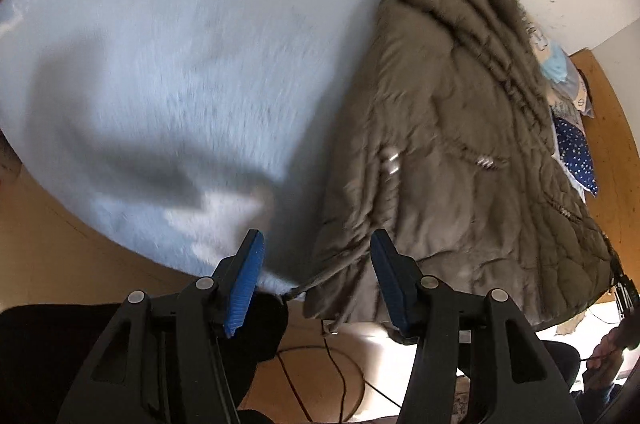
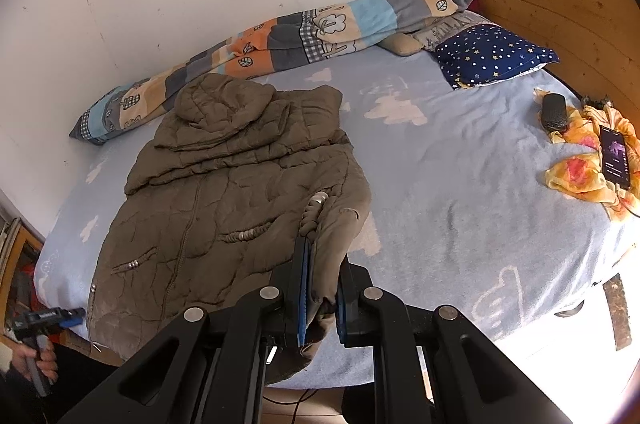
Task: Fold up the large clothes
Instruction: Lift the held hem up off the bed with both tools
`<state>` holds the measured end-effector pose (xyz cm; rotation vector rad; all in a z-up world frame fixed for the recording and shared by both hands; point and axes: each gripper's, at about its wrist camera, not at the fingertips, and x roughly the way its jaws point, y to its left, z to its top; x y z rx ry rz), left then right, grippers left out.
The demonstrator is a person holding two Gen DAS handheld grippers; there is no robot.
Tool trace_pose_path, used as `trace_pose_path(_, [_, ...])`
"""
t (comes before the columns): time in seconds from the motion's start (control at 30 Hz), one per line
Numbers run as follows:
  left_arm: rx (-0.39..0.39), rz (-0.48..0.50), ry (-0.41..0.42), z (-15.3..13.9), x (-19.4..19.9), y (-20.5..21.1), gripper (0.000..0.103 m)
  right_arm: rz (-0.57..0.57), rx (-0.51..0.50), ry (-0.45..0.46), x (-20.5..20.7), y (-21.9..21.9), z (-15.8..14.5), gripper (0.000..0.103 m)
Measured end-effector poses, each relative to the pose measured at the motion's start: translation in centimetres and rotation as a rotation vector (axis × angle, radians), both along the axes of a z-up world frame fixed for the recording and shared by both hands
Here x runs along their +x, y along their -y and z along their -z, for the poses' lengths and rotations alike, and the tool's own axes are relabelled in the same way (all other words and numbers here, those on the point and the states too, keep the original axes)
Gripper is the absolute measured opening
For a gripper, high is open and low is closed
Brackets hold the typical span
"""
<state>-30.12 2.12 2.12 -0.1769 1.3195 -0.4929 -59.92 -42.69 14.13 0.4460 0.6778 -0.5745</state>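
Ahead of the right tongs (image 2: 320, 288) the olive quilted jacket (image 2: 224, 192) lies spread on the bed (image 2: 460, 184), front up, hood (image 2: 224, 108) at the far end by the wall. Its sleeves appear already laid in across the body, so I judge the folding begun but far from finished: the long body has yet to be doubled over, and the hood is not tucked in.

The right tongs are clamped nearly shut on a bunched edge of the jacket near its hem, on the side nearest them. The left tongs (image 1: 316, 264) stand about half open, pads (image 1: 248, 276) apart, with nothing pressed between them; the jacket's near corner and a dangling drawcord (image 1: 320, 278) lie just beyond their tips, apart from both pads. That view is blurred, so finer detail is lost.

Around the work: a patchwork blanket (image 2: 280, 36) rolled along the wall just beyond the hood, and a star-print pillow (image 2: 492, 54) at the headboard, far right of the right tongs. Well off to the right sit a yellow cloth (image 2: 580, 168) with a phone (image 2: 614, 156) on it and a dark case (image 2: 554, 112). None of these crowd the jacket; only the blanket lies close to the hood. The bed's edge is close under the hem, and cables trail on the floor below.
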Motion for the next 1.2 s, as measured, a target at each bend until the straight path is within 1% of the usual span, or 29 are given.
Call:
trace_pose_path(0.1, [-0.05, -0.005, -0.074, 2.5, 0.2, 0.2, 0.053, -0.004, 0.004, 0.002, 0.1, 0.1, 0.1, 0.011])
trace_pose_path(0.2, [-0.105, 0.035, -0.104, 2.8, 0.0, 1.2, 0.053, -0.001, 0.011, 0.005, -0.2, 0.3, 0.3, 0.011])
trace_pose_path(0.33, [-0.097, 0.077, -0.106, 3.2, -1.3, 2.7, 0.053, 0.007, 0.03, 0.006, -0.5, 0.8, 1.0, 0.011])
trace_pose_path(0.37, [-0.1, 0.077, -0.105, 3.2, -1.4, 2.8, 0.049, 0.01, 0.034, 0.006, -0.6, 0.8, 1.2, 0.011])
trace_pose_path(0.4, [-0.111, 0.082, -0.103, 3.2, -1.6, 2.9, 0.033, 0.011, 0.038, 0.007, -0.7, 0.9, 1.3, 0.011])
trace_pose_path(0.47, [-0.118, 0.096, -0.084, 2.9, -2.0, 2.9, 0.02, 0.014, 0.045, 0.004, -0.6, 0.9, 1.6, 0.011])
trace_pose_path(0.5, [-0.109, 0.104, -0.064, 2.8, -2.2, 3.1, 0.017, 0.015, 0.048, 0.003, -0.6, 0.9, 1.7, 0.011])
trace_pose_path(0.57, [-0.077, 0.12, -0.007, 2.1, -2.9, 3.6, 0.016, 0.017, 0.054, 0.001, -0.6, 1.0, 1.8, 0.011])
trace_pose_path(0.6, [-0.07, 0.12, 0.004, 2.1, -3.0, 3.7, 0.017, 0.018, 0.056, 0.001, -0.6, 1.0, 1.9, 0.011])
trace_pose_path(0.63, [-0.049, 0.122, 0.02, 2.2, -3.1, 3.8, 0.018, 0.018, 0.059, 0.002, -0.6, 1.0, 1.9, 0.011])
trace_pose_path(0.67, [-0.031, 0.12, 0.028, 2.4, -3.1, 4.0, 0.025, 0.017, 0.059, 0.001, -0.6, 1.0, 1.8, 0.011])
trace_pose_path(0.7, [-0.014, 0.117, 0.033, 2.6, -3.0, 4.0, 0.037, 0.016, 0.056, -0.001, -0.6, 0.9, 1.8, 0.011])
trace_pose_path(0.73, [0.023, 0.102, 0.038, 2.8, -3.0, 4.0, 0.048, 0.016, 0.056, -0.002, -0.6, 0.9, 1.9, 0.011])
trace_pose_path(0.77, [0.05, 0.084, 0.033, 3.1, -2.8, 3.7, 0.07, 0.018, 0.056, -0.003, -0.6, 0.9, 1.9, 0.011])
trace_pose_path(0.8, [0.057, 0.065, 0.027, 3.4, -2.6, 3.4, 0.075, 0.018, 0.058, -0.003, -0.6, 0.9, 1.9, 0.011])
trace_pose_path(0.83, [0.041, 0.062, 0.007, 3.8, -2.4, 3.3, 0.075, 0.018, 0.06, -0.002, -0.7, 1.0, 2.0, 0.011])
trace_pose_path(0.87, [0.014, 0.07, -0.016, 4.1, -2.2, 3.3, 0.06, 0.018, 0.062, -0.001, -0.7, 1.0, 2.1, 0.011])
trace_pose_path(0.9, [-0.026, 0.084, -0.038, 4.2, -2.1, 3.4, 0.039, 0.018, 0.064, -0.001, -0.7, 1.0, 2.2, 0.011])
trace_pose_path(0.93, [-0.051, 0.107, -0.038, 4.1, -2.3, 3.6, 0.032, 0.019, 0.066, -0.001, -0.7, 1.1, 2.3, 0.011])
trace_pose_path(1.0, [-0.022, 0.138, 0.019, 3.4, -2.9, 4.2, 0.019, 0.02, 0.073, 0.001, -0.8, 1.1, 2.6, 0.011])
trace_pose_path(1.07, [-0.012, 0.153, 0.08, 2.3, -3.7, 4.3, 0.015, 0.019, 0.074, 0.008, -0.9, 1.1, 2.6, 0.011])
trace_pose_path(1.17, [-0.023, 0.152, 0.17, 0.5, -4.4, 4.2, 0.014, 0.006, 0.052, 0.01, -1.2, 0.8, 2.2, 0.011])
trace_pose_path(1.2, [-0.031, 0.152, 0.222, -0.6, -4.7, 4.0, 0.014, 0.002, 0.044, 0.012, -1.3, 0.7, 2.0, 0.011])
